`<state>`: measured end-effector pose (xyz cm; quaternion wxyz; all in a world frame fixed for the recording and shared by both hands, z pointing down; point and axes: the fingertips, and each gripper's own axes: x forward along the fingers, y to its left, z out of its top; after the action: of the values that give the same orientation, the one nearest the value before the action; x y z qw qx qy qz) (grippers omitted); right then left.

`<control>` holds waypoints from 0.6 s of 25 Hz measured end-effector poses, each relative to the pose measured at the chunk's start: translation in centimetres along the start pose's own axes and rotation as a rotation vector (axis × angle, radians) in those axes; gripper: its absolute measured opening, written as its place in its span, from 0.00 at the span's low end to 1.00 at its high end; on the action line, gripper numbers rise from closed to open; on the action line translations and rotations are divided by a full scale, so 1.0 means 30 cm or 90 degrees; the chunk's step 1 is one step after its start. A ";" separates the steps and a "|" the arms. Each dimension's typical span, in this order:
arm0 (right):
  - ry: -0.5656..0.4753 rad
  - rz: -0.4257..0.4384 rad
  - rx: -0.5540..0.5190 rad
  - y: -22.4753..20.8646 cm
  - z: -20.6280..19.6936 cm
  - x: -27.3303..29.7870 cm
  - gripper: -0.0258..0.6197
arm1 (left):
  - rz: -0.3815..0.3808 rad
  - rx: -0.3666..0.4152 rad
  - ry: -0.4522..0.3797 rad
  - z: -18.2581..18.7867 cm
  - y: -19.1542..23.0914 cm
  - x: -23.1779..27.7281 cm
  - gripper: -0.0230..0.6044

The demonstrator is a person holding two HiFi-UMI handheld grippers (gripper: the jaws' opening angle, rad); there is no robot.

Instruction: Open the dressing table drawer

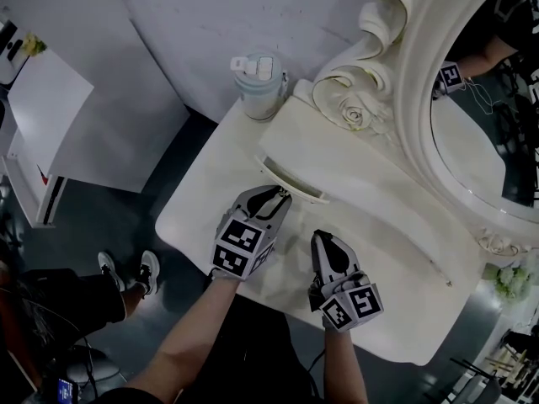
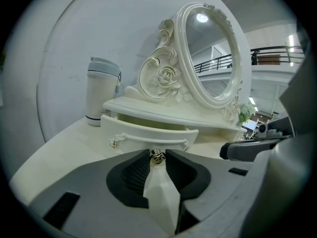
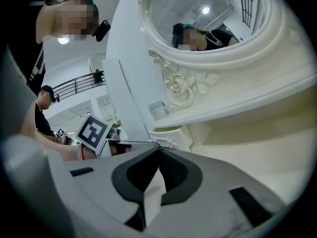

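Note:
The white dressing table has a shallow drawer standing partly pulled out under its raised shelf. In the left gripper view the curved drawer front juts forward, and its small metal knob sits pinched between my jaws. My left gripper is shut on that knob. My right gripper hovers over the tabletop to the right of the drawer, jaws together with nothing between them. The right gripper view shows the open drawer off to the left.
A pale lidded tumbler stands at the table's back left corner. The oval mirror with rose carving rises behind the shelf. A white cabinet stands on the floor at left. Small flowers sit at right.

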<state>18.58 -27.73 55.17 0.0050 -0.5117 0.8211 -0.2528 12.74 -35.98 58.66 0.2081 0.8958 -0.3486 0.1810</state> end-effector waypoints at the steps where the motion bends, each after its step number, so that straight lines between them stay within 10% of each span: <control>1: -0.001 -0.001 -0.001 0.000 0.001 -0.002 0.05 | 0.000 -0.001 0.000 -0.002 0.000 -0.004 0.21; 15: 0.001 0.002 -0.007 0.017 0.003 0.000 0.05 | -0.006 -0.013 0.007 -0.026 0.000 -0.046 0.21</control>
<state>18.17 -27.59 54.90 0.0022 -0.5101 0.8234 -0.2487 11.64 -34.83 58.68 0.2200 0.8943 -0.3450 0.1811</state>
